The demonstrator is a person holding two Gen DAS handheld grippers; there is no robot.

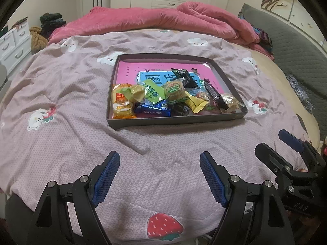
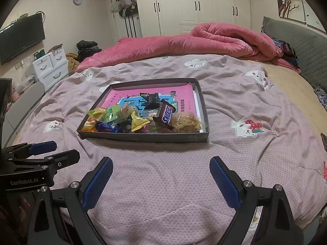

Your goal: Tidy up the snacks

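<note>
A shallow dark box [image 1: 177, 120] [image 2: 143, 137] lies on the bed with a pink packet flat on its floor. Several wrapped snacks are piled along its near side: a Snickers bar [image 2: 166, 115] [image 1: 215, 94], a blue wrapped bar [image 1: 152, 110], a green packet [image 1: 152, 91], a yellow candy [image 1: 195, 103] and a round orange pastry [image 1: 122, 106]. My left gripper [image 1: 159, 159] is open and empty above the sheet, short of the box. My right gripper [image 2: 161, 163] is open and empty too; it also shows at the right of the left wrist view [image 1: 271, 140].
The bed carries a mauve sheet [image 2: 235, 163] with cartoon prints. A rolled pink quilt [image 2: 204, 38] lies along the far side. A grey headboard [image 2: 306, 47] stands at right. White drawers [image 2: 51, 67] and a wall television [image 2: 20, 38] are at left.
</note>
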